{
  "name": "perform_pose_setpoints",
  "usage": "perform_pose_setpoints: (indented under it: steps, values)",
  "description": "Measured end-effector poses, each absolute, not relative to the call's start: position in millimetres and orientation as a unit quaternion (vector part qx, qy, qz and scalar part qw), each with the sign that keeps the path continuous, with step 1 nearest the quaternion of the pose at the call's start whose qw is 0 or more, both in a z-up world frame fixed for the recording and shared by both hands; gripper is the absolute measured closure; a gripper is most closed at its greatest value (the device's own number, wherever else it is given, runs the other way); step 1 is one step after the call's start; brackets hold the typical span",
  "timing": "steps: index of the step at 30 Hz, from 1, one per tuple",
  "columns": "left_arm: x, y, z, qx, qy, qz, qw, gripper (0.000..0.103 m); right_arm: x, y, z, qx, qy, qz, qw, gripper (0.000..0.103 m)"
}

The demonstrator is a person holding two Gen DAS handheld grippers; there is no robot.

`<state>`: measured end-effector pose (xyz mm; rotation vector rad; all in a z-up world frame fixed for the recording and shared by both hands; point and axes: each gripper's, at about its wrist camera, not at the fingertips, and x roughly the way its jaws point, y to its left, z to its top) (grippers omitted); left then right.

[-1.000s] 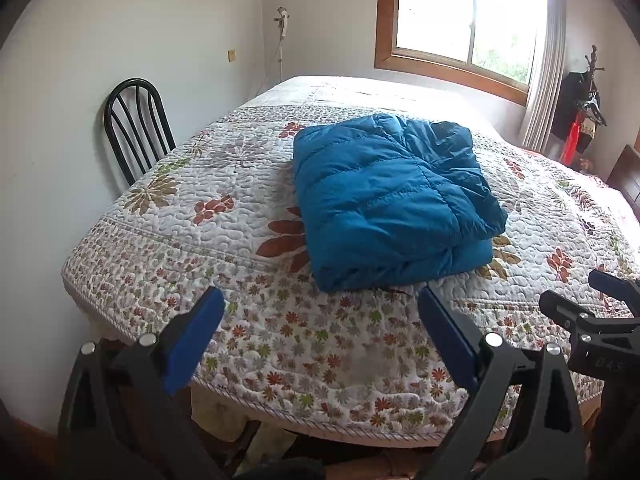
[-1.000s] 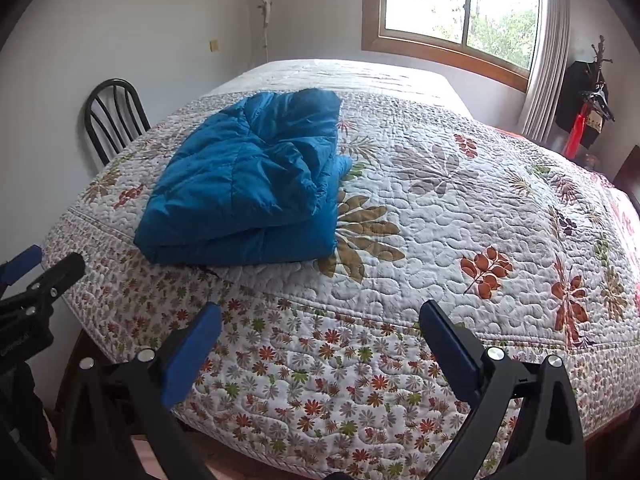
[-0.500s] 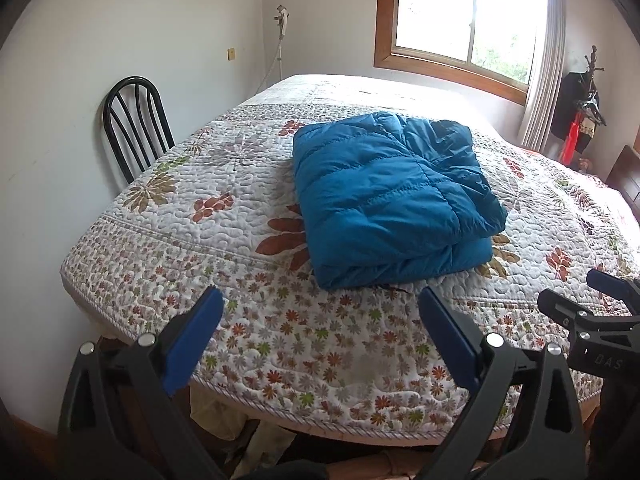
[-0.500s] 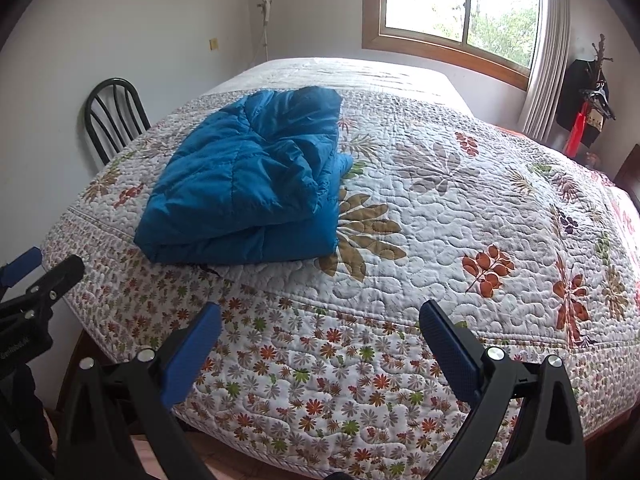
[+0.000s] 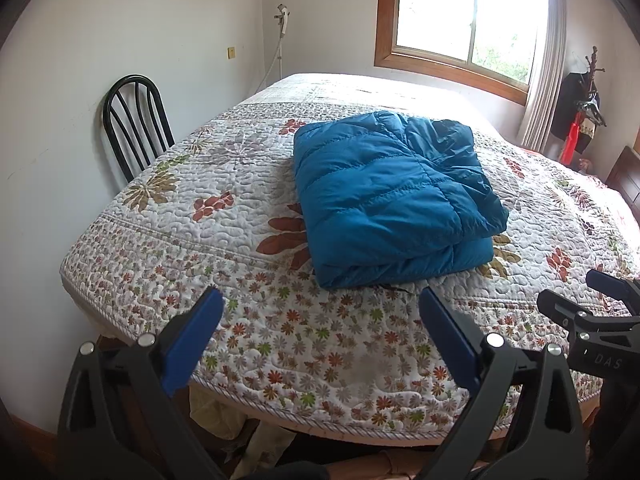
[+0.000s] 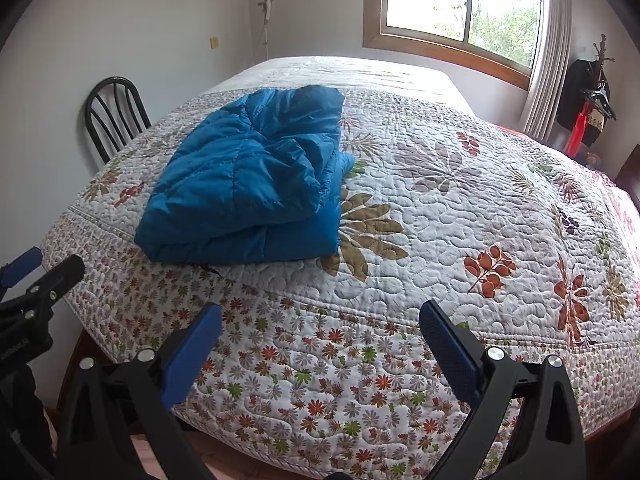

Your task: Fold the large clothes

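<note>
Both grippers (image 5: 320, 312) (image 6: 320, 328) gape wide, holding nothing.

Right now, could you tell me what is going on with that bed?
A blue puffer jacket lies folded in a bundle on the floral quilt. The left gripper and right gripper both hang open near the bed's edge, short of the jacket, holding nothing.

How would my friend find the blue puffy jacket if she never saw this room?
Look at the big bed with the flowery quilt under the window. Near its front edge lies the blue puffy jacket, folded into a thick bundle. It is the only plain blue thing on the patterned cover.
</note>
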<state>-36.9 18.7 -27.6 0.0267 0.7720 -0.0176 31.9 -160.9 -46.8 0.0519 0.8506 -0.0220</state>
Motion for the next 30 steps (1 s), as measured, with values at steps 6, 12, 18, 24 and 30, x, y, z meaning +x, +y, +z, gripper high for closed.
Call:
perform_pose_setpoints:
  steps: [6,12,18,24,30]
  values:
    - [-36.5,19.6,-28.1,0.012,0.378,-0.009,0.926,0.005,32.7,-161.2,-47.2,0.024,0.414,-0.008,0.910,0.004]
    - [-35.8,19.2,-30.3,0.011,0.381,-0.008,0.924,0.005,32.8,-161.0,-48.5,0.025,0.415,-0.007,0.909,0.004]
    - [-35.3,19.5,-29.4,0.011,0.381,-0.008,0.924,0.005,32.9,-161.8,-48.5,0.024,0.415,-0.007,0.909,0.004]
    - [-35.6,17.9,-31.6,0.012,0.384,-0.009,0.923,0.005,33.1,-163.2,-50.3,0.026,0.417,-0.006,0.909,0.004]
    - [-33.4,18.0,-32.0,0.012,0.386,-0.013,0.922,0.005,32.8,-163.2,-51.0,0.026,0.417,-0.006,0.909,0.004]
